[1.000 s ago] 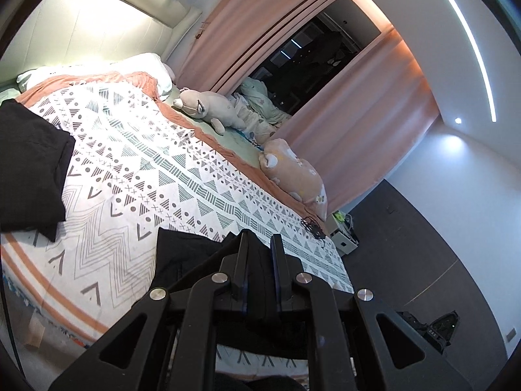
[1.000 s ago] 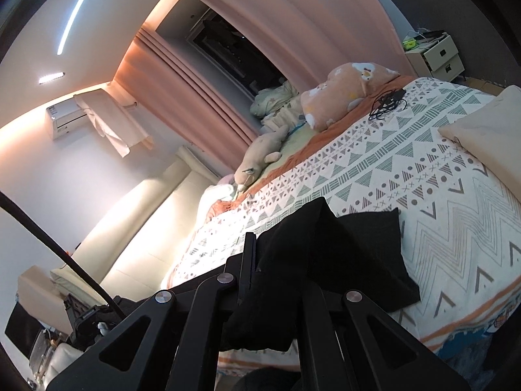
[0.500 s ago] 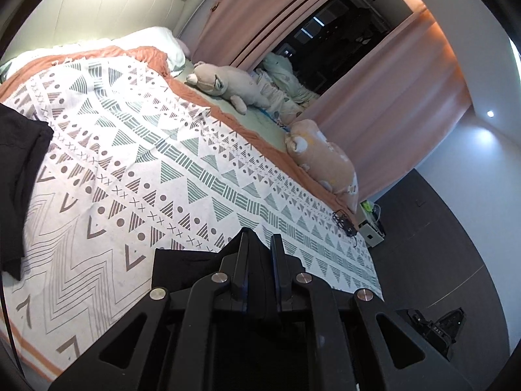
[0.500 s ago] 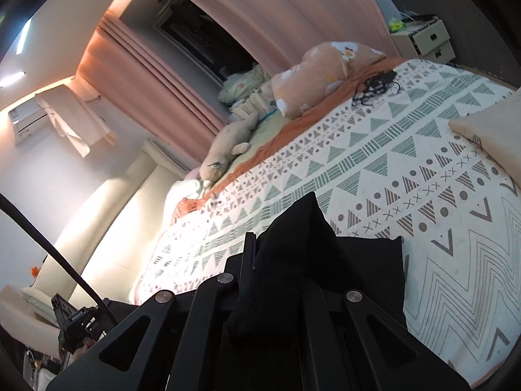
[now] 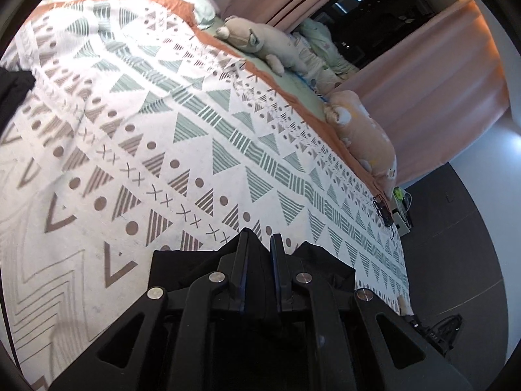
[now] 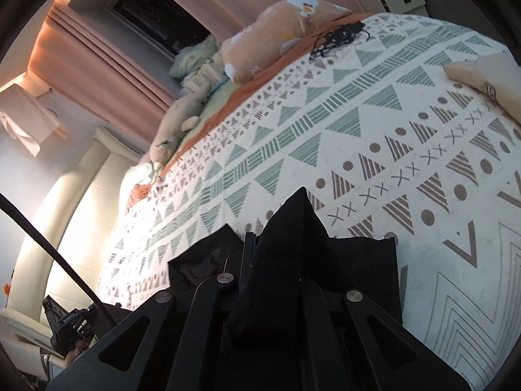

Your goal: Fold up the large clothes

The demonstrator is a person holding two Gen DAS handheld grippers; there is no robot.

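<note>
Patterned bedspread (image 5: 195,104): two claws, left claw (image 5: 259,244), right claw (image 6: 276,244), gripping one black garment (image 6: 358,260)

- The left claw (image 5: 259,244) is pointing forward and slightly down, its two fingers (image 5: 242,254) nearly together and pinching black cloth (image 5: 182,264).
- The right claw (image 6: 276,244) is gripping a peaked fold of the same black cloth, which is hiding one finger.

black garment (image 6: 293,238): drapes over right gripper (image 6: 276,244), hiding its right finger
dark folded cloth (image 5: 13,88): cut off by left frame edge
beige item (image 6: 485,78): cropped at right edge
</note>
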